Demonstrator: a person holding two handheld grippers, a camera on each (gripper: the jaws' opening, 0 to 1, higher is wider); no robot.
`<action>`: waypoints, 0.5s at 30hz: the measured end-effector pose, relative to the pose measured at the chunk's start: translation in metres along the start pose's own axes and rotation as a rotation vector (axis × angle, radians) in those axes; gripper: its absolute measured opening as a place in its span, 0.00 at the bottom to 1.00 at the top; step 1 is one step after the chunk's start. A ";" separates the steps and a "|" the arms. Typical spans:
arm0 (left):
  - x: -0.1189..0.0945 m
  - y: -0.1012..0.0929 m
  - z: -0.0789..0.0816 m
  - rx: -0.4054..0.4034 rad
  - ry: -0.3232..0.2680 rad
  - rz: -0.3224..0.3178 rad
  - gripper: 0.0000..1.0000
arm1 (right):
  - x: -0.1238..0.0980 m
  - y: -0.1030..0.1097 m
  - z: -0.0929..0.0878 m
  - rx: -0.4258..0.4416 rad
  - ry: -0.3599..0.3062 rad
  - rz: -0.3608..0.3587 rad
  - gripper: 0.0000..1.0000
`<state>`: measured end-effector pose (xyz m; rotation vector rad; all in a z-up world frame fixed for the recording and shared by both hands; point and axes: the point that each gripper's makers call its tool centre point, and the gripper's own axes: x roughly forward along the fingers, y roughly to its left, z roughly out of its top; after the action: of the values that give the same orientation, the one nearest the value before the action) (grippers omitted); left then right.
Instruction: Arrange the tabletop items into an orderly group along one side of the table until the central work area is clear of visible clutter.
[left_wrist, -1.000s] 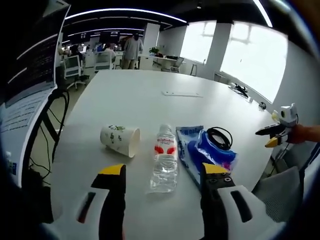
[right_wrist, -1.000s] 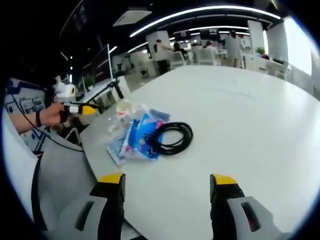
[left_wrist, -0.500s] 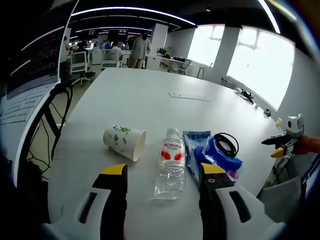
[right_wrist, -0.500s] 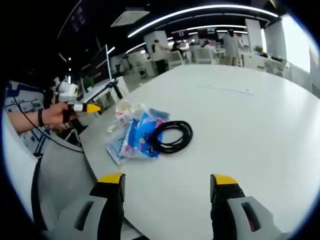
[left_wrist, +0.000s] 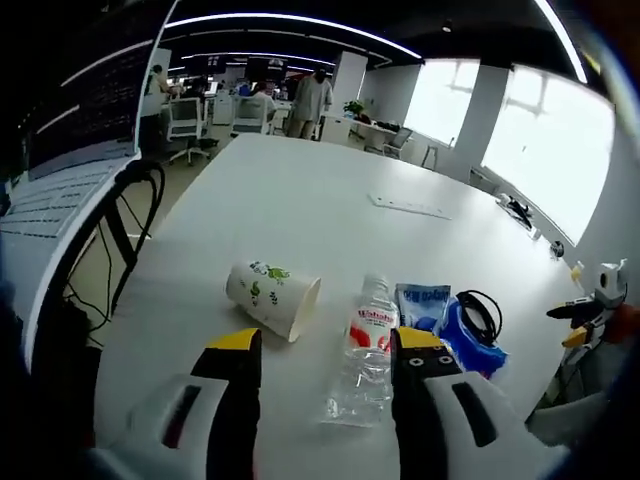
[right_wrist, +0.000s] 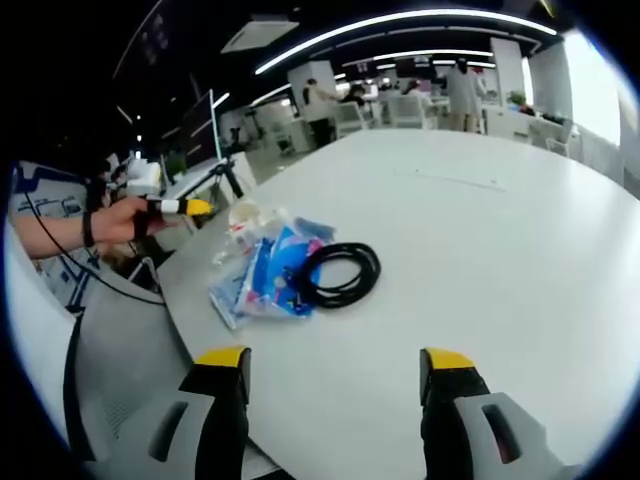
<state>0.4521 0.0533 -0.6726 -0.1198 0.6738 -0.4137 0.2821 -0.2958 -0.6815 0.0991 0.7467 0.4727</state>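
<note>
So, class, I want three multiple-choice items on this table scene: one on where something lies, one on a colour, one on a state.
1. Where does the black cable lie?
A. coiled on the blue packet
B. inside the paper cup
C. on the floor

2. What colour is the water bottle's label?
A. green
B. red and white
C. black

3. How is the paper cup resting?
A. upright
B. upside down
C. on its side

Answers:
1 A, the coil overlaps the packet in the right gripper view.
2 B, the label shows red on white in the left gripper view.
3 C, its open mouth faces sideways on the table.
</note>
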 end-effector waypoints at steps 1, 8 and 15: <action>0.001 0.003 -0.002 -0.028 0.004 0.018 0.47 | 0.000 0.000 0.000 0.001 0.001 0.001 0.70; 0.012 0.010 -0.012 -0.110 0.009 0.070 0.47 | -0.001 -0.001 -0.002 0.002 0.009 0.000 0.69; 0.021 0.004 -0.011 -0.130 0.014 0.086 0.46 | -0.001 0.001 -0.006 0.005 0.018 0.001 0.69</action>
<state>0.4610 0.0490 -0.6945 -0.2103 0.7166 -0.2888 0.2771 -0.2961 -0.6845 0.1004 0.7651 0.4732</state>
